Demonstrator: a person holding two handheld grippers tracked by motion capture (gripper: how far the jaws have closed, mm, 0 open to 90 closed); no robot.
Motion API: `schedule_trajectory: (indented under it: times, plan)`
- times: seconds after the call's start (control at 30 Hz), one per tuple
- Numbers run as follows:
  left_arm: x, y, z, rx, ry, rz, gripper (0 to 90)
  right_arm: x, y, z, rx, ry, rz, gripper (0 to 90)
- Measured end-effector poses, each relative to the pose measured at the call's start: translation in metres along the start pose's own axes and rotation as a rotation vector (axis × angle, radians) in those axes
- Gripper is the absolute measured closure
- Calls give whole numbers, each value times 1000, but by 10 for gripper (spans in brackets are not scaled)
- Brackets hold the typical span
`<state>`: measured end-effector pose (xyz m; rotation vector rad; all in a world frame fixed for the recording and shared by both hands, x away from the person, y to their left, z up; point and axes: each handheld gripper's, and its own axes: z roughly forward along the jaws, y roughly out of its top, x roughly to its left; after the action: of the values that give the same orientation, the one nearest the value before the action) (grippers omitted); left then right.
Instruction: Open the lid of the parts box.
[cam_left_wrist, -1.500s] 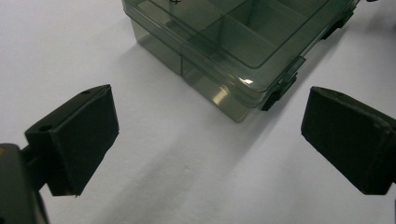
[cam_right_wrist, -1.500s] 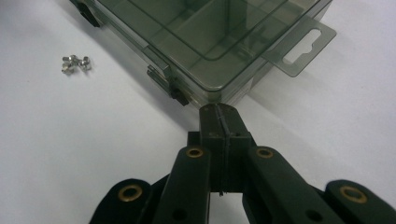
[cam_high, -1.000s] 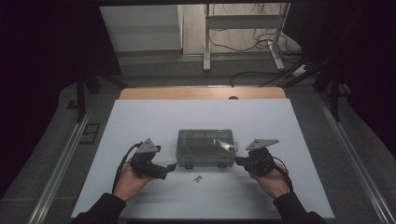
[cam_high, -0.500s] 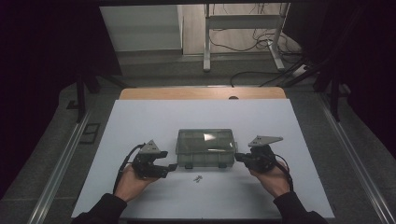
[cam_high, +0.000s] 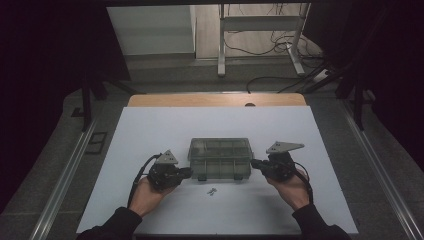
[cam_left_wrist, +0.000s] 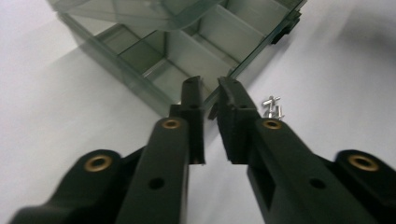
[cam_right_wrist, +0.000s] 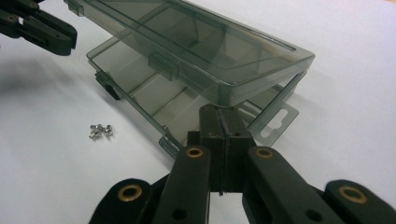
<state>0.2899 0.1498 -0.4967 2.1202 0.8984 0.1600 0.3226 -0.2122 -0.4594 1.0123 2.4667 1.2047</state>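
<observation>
High view: a smoky, see-through compartment box (cam_high: 219, 159) sits near the middle of the white table (cam_high: 150, 130), towards the person's side. The left gripper (cam_high: 186, 172) is at the box's left end, held in the left hand (cam_high: 150, 192); the right gripper (cam_high: 255, 163) is at the box's right end, held in the right hand (cam_high: 290, 186). A small cluster of metal screws (cam_high: 212, 190) lies on the table just in front of the box, apart from it.

Left gripper view: the jaws stand a narrow gap apart, with nothing between them, their tips at the box's (cam_left_wrist: 187, 51) near corner edge. The lid (cam_left_wrist: 135, 11) is lifted above the divided base. The screws (cam_left_wrist: 272, 107) lie just beside the right-hand jaw.

Right gripper view: the jaws are pressed together, their tips under the raised corner of the lid (cam_right_wrist: 196, 46); whether they pinch anything cannot be told. The lid tilts up over the base (cam_right_wrist: 154, 95), open on the near side. The screws (cam_right_wrist: 101, 131) lie left of the box, and the left gripper (cam_right_wrist: 49, 30) shows at the box's far end.
</observation>
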Motion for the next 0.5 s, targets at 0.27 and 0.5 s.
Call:
schedule_trajectory:
  times: [0.27,0.5]
  plan:
    - [-7,9,13,-3,-15,19,898,-2,5,-2,-28,-7,14,892]
    - [-11,14,22,-15,-36,24,899,-5,9,-2,-46,-14,19,892]
